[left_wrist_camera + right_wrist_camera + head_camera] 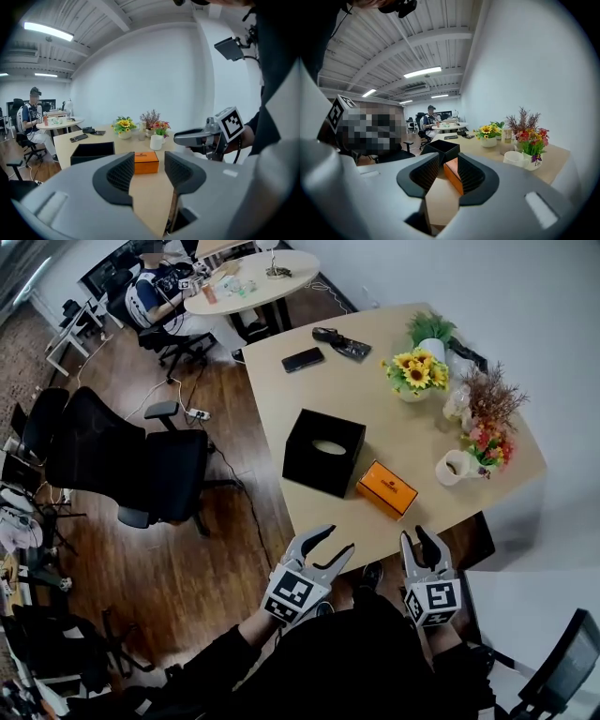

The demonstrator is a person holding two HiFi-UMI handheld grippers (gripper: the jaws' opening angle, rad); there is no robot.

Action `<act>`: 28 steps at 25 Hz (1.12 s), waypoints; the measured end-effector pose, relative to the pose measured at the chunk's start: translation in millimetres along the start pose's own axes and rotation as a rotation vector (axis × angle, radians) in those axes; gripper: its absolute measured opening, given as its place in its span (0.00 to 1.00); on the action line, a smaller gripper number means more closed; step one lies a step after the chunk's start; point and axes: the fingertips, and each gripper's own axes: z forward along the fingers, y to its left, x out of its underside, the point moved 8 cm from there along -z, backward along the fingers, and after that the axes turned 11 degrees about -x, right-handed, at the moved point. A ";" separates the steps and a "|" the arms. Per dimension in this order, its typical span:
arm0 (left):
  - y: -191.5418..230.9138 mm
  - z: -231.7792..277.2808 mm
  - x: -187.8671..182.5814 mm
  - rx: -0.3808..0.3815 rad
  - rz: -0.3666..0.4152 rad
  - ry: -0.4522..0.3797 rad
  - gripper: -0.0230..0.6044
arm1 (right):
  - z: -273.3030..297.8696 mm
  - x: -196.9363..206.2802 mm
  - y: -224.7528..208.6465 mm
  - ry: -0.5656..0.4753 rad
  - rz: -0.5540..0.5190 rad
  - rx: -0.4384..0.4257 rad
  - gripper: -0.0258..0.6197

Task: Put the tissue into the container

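Head view: orange rectangular tissue box (386,488) flat on smooth beige table (281,399), just beside black square container (323,453) with oval top opening. Left gripper (336,540) and right gripper (413,533) hover at near edge.
Left gripper view: ribbed black pads (123,172) narrowly apart, empty.
Right gripper view: same narrow gap, nothing gripped.

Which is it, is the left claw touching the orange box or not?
Apart. The head view shows bare table between the left claw and the orange box.

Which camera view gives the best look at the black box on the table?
The head view: it looks down on the black box, showing its whole top with the oval opening and two sides. Both gripper views show it only from low down, partly hidden behind their own jaws.
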 end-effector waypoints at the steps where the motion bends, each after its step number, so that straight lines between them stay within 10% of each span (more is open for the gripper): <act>1: 1.2 12.1 -1.9 -0.005 0.004 0.019 0.33 | 5.4 3.3 -10.4 0.016 0.008 -0.011 0.23; 14: 25.7 137.5 25.9 0.018 0.197 0.345 0.58 | 58.9 62.2 -96.2 0.327 -0.046 -0.215 0.53; 28: 40.8 219.8 54.5 0.217 0.632 0.395 0.61 | 98.8 90.3 -72.4 0.401 0.050 0.042 0.65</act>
